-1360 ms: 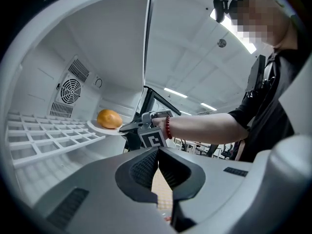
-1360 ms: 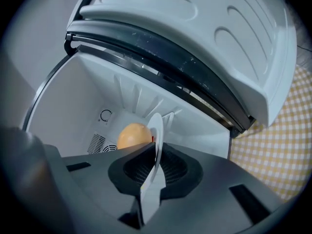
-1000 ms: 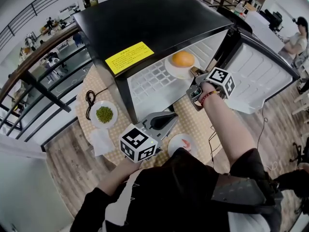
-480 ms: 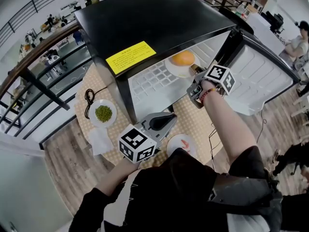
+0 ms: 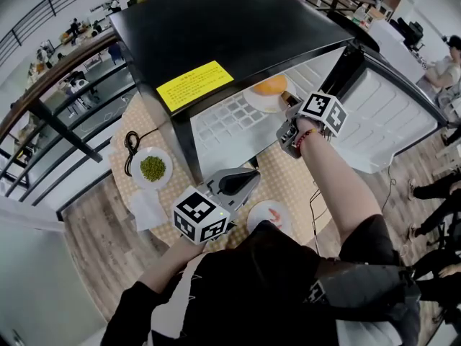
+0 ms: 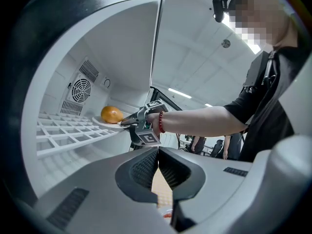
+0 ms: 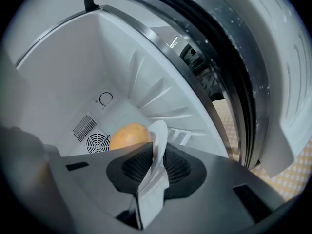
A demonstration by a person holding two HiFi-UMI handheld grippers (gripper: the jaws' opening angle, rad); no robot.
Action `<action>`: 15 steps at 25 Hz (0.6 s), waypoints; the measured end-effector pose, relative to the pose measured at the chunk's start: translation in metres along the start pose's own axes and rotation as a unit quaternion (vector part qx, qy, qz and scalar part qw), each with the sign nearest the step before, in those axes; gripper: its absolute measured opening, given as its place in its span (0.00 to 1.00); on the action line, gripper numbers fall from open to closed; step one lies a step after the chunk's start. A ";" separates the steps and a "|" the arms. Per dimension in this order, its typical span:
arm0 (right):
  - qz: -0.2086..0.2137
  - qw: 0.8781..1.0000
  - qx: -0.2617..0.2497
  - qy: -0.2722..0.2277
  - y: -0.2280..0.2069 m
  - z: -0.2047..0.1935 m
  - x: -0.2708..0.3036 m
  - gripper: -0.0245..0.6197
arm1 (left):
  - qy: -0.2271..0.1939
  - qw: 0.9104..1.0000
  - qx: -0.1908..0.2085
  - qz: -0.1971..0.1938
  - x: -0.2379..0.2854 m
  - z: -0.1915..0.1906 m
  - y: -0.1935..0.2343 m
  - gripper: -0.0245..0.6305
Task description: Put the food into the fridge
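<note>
**Inspector A:** Left side, nearest first?

**Inspector B:** The left gripper [image 6: 157, 152] sits low in the middle of the head view, above the bench [image 5: 282, 173]. Its jaws are closed together with nothing between them. A plate with red food [image 5: 268, 213] lies just to its right. A plate of green peas [image 5: 153, 168] sits at middle left.

**Inspector A:** Right side?

**Inspector B:** The right gripper [image 7: 155, 160], upper right of centre, reaches into the open fridge [image 5: 230, 27]. Its jaws have just been opening. They stand slightly apart with the rim of a white plate [image 7: 159, 133] between them, and the pads are not clamping it.

**Inspector A:** The food?

**Inspector B:** A round orange piece [image 7: 126, 136] sits on that plate, which rests on the white grid shelf [image 6: 68, 133] inside the fridge. Beyond it, a round fan vent [image 7: 95, 143] shows in the back wall.
</note>
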State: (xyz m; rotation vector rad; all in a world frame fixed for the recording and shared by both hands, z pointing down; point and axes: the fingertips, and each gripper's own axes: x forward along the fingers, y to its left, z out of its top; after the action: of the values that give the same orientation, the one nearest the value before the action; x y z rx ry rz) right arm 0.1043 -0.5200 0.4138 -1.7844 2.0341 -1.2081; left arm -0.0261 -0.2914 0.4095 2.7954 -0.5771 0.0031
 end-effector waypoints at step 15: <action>-0.036 0.993 -0.111 -0.011 0.004 0.000 -0.002 0.19 | -0.006 1.000 -0.010 0.008 -0.004 -0.003 0.002 0.06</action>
State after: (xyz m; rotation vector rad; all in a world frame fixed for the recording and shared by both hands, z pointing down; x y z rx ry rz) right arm 0.1015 -0.5179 0.4101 -1.9740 2.1828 -1.0083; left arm -0.0308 -0.2905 0.4126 2.7728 -0.5974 -0.0153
